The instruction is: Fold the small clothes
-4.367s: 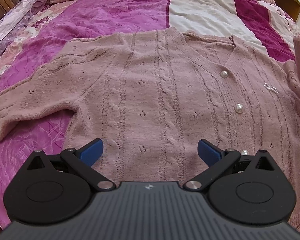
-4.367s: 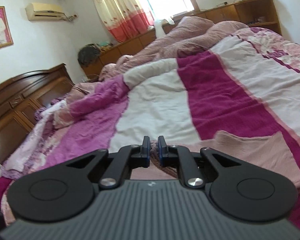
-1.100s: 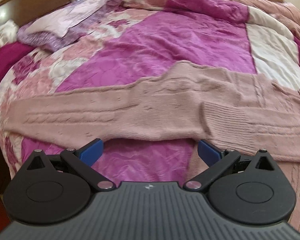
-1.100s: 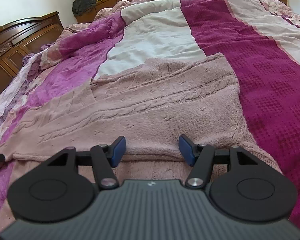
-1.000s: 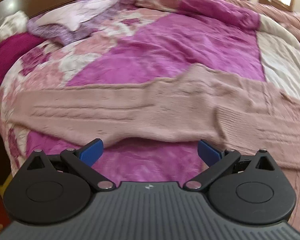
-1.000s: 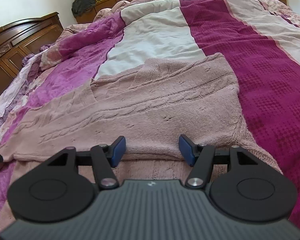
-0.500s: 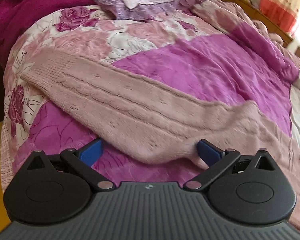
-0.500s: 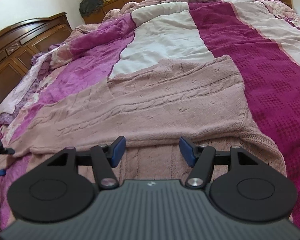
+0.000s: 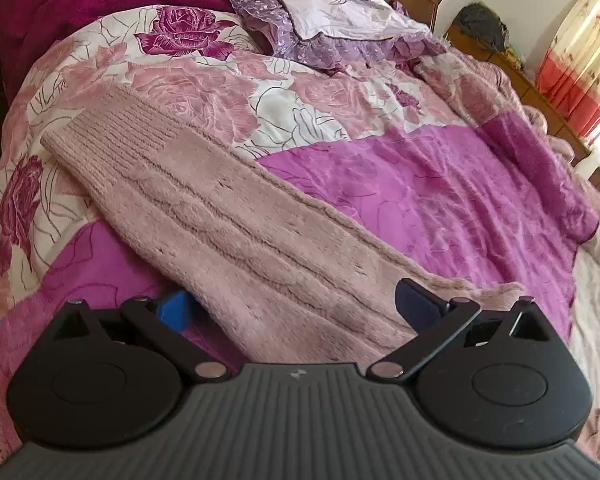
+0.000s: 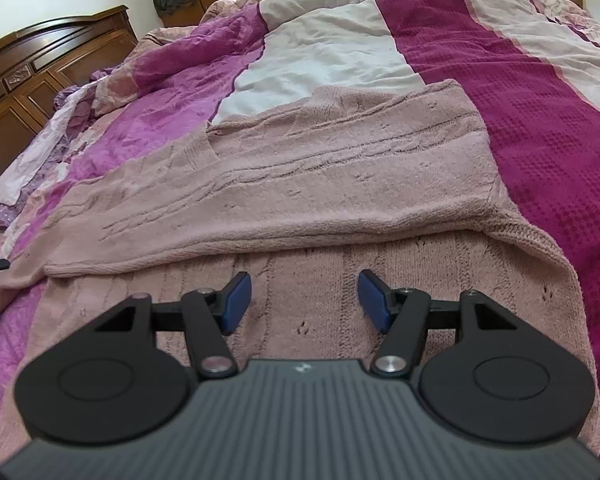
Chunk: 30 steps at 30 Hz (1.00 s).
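Straddling the near end of the outstretched sleeve (image 9: 204,208), the left gripper (image 9: 296,306) has its jaws spread wide, one blue pad on either side of the knit and neither pressing it; nothing is held. From there the sleeve's long axis runs away and to the left in this view, ending in a ribbed cuff (image 9: 112,132) that lies flat on the rose-printed part of the bedspread (image 9: 420,184). The cuff is the far end, so this hand would have to travel along the sleeve to reach it.

The right gripper (image 10: 304,300) hangs over the body of the cardigan (image 10: 300,184), jaws likewise apart and empty, with a folded-over layer of knit just beyond its tips. It is well away from the sleeve; the left hand is plainly the nearer one.

Whether the left pads touch the fabric underneath is hard to say, since the fisheye view flattens the gap. The next move probably means folding this sleeve in across the body.
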Available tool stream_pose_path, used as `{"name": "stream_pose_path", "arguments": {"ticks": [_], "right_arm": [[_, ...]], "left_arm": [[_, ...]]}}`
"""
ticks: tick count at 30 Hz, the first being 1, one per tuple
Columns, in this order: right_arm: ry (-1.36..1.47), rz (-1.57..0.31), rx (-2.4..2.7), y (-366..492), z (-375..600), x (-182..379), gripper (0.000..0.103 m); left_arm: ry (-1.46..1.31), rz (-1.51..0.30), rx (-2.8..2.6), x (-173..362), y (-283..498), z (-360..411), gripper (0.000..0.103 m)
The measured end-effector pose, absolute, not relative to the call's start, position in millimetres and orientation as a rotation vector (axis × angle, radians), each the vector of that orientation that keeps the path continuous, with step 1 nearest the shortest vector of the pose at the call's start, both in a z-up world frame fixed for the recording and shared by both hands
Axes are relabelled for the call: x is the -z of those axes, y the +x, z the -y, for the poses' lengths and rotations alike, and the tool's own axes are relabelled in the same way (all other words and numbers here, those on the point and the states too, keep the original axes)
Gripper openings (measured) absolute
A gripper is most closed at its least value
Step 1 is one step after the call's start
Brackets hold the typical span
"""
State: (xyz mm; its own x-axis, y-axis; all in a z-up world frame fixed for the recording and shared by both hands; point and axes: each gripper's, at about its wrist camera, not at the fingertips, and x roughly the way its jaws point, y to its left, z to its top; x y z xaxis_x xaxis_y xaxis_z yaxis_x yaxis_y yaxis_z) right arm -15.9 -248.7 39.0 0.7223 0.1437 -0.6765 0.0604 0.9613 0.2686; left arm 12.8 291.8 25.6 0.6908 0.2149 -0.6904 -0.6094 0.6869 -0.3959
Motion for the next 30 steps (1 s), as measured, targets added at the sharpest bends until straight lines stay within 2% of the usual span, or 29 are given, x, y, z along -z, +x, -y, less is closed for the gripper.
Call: {"name": "stream_pose_path", "arguments": {"ticks": [10,13,16,18,19,21,24,30], "right_arm": [[0.276,-0.754,-0.041,-17.4,247.8,-35.5,0.061],[0.267,-0.751,-0.039,-17.7,247.1,-35.0,0.062],[0.268,-0.75,-0.038,-17.7,246.5,-34.9,0.062],[0.271,-0.751,-0.036,-17.7,246.4,-35.1,0.062],[0.274,-0.751,-0.034,-17.5,246.5,-35.4,0.062],[0.278,-0.752,-0.032,-17.2,246.5,-36.5,0.062],[0.294,-0.754,-0.031,-17.0,247.9,-39.0,0.062],[0.321,-0.733,-0.023,-18.5,255.0,-49.0,0.062]], "left_arm": [[-0.539,-0.69,-0.552,-21.4,40.0,-289.5,0.103],[-0.503,-0.686,-0.562,-21.3,43.9,-287.4,0.099],[-0.447,-0.678,-0.581,-23.4,44.7,-283.9,0.082],[-0.423,-0.663,-0.586,-25.9,42.6,-283.7,0.059],[-0.414,-0.655,-0.58,-27.7,41.2,-284.2,0.053],[-0.423,-0.637,-0.537,-32.2,38.2,-287.1,0.022],[-0.431,-0.61,-0.515,-42.7,34.6,-287.4,0.016],[-0.401,-0.472,-0.514,-83.6,18.5,-282.7,0.016]]}}
